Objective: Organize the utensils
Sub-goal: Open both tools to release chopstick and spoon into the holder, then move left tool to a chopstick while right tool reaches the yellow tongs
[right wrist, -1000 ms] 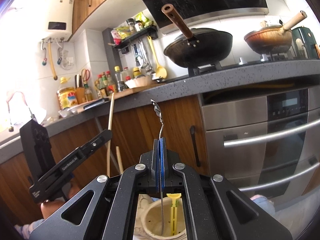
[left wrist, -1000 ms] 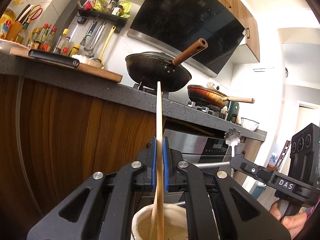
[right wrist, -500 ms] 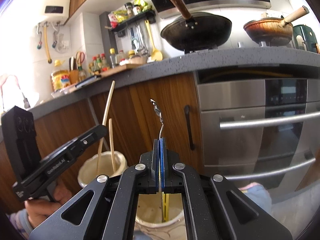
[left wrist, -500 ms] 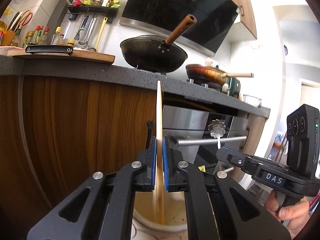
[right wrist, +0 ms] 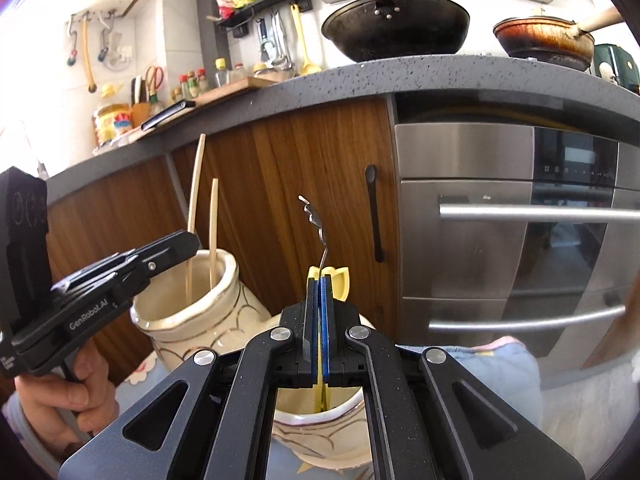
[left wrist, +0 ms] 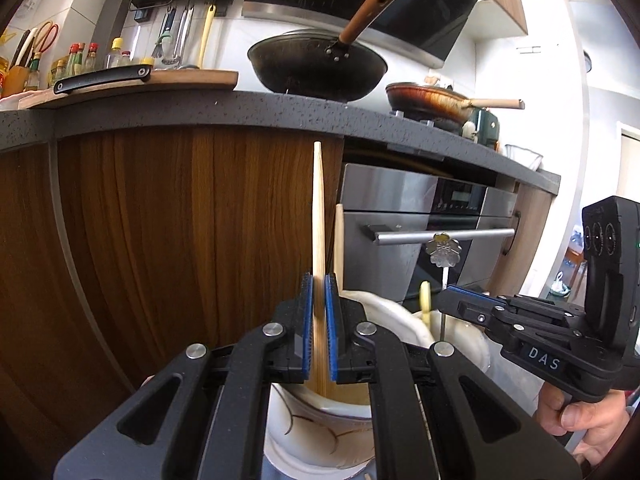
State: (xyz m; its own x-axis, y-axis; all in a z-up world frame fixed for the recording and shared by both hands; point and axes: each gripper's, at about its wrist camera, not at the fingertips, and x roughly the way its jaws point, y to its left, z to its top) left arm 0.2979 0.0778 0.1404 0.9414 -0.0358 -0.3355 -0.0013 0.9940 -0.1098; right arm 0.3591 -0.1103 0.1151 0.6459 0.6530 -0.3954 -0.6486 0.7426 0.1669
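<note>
Left wrist view: left tongs low centre of frame, blue pads pressed onto a wooden chopstick standing upright, its lower end down inside the cream jar at bottom centre. Second wooden stick just right of the first, leaning at the jar's far rim. Right tongs at lower right, closed on a thin metal spoon with a flower-shaped end, stem dropping into a second cream jar just beside the first; a yellow utensil upright there too. Above, grey tabletop edge running across the frame, cutting board overhanging slightly, black wok further right. Wooden cabinet front and steel oven close behind the jars; open air between jar rims and tabletop edge.

Right wrist view: right tongs at centre, pads nearly touching, gripping the spoon stem, lower part inside the near jar at bottom centre, yellow utensil just right of the pads. Left tongs at left, clamped on the longer chopstick above the other jar; jars side by side, whether touching not clear. Cabinet handle behind.
</note>
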